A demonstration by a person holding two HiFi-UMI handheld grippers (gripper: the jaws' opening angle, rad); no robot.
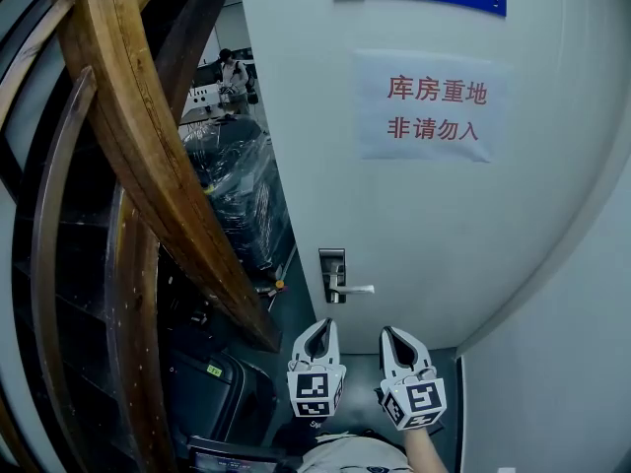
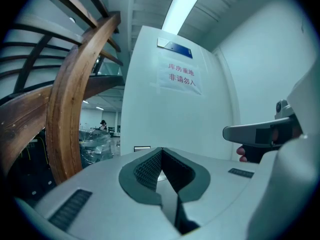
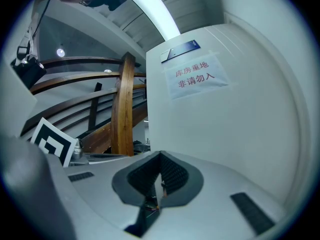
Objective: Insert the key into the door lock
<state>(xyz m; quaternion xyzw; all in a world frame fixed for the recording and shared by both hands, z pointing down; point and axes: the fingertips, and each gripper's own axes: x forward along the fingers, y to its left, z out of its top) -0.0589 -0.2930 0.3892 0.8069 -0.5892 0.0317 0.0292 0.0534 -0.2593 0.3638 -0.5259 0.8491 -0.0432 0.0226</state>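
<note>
A metal lock plate with a lever handle sits on the white door, just beyond both grippers. My left gripper is level below the lock, shut, with nothing between its pads; the plate's top edge peeks over its jaws. My right gripper is beside it on the right, also level and facing the door. Its jaws are closed on a thin dark sliver that looks like the key seen edge-on. No key tip shows in the head view.
A curved wooden stair railing rises close on the left. Plastic-wrapped goods and a distant person lie past the door's left edge. A paper sign hangs on the door; a white wall closes the right.
</note>
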